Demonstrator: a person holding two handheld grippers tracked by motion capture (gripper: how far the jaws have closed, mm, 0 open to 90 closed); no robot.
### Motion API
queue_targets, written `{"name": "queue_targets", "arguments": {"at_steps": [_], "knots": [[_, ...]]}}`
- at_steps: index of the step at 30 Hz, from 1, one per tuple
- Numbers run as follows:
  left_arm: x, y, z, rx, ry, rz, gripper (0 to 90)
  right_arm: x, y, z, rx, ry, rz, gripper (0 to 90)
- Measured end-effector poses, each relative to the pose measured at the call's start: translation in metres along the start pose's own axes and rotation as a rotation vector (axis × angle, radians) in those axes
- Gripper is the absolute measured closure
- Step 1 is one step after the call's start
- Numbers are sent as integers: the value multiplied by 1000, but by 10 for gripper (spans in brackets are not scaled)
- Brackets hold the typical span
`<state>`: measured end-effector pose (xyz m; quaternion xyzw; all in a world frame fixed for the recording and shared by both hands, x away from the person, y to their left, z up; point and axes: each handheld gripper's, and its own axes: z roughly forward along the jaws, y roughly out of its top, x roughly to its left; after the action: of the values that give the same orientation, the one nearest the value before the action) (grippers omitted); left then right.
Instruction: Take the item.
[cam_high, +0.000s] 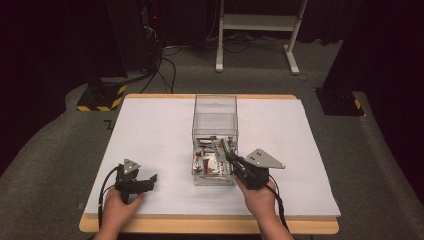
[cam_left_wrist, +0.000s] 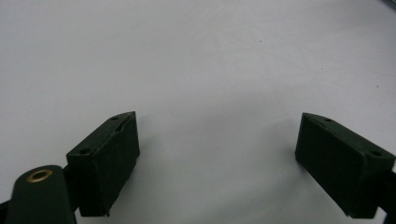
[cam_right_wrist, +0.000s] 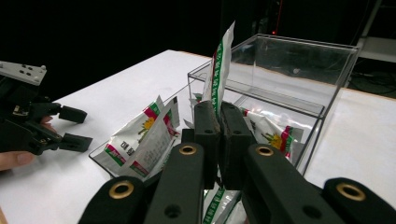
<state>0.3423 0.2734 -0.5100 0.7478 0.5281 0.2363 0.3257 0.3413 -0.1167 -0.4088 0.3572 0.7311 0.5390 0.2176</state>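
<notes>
The right gripper (cam_right_wrist: 219, 116) has its jaws clenched on a packet (cam_right_wrist: 222, 65), a thin white sachet with green and red print that stands nearly upright between them. It is held just above the near end of a clear plastic box (cam_right_wrist: 299, 60) on the white desk (cam_right_wrist: 116, 98). In the high view the right gripper (cam_high: 231, 159) reaches in over the near right corner of the box (cam_high: 215, 107) from the person's right hand (cam_high: 260, 197), with the pinched packet (cam_high: 220, 146) showing as a narrow strip at the jaw tips.

More packets (cam_right_wrist: 144, 135) of the same kind lie heaped in the near part of the box, some leaning over its near wall. In the high view that heap (cam_high: 209, 162) fills the near half, while the far half looks bare.

The left gripper (cam_high: 150, 181) rests low on the desk (cam_high: 150, 130) well to the left of the box, held by the left hand (cam_high: 117, 205). Its jaws are released and stand wide apart, with bare white desk (cam_left_wrist: 210, 70) between them. The right gripper view also catches the left gripper (cam_right_wrist: 70, 126) off to the side, jaws spread.
</notes>
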Motion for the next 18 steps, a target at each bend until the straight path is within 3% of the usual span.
{"name": "queue_targets", "arguments": {"at_steps": [10,18], "knots": [[0,0,0,-2,1,-2,138,0,3,-2,-20,23,-18,884],[0,0,0,-2,1,-2,138,-4,6,-8,-40,0,-22,884]]}}
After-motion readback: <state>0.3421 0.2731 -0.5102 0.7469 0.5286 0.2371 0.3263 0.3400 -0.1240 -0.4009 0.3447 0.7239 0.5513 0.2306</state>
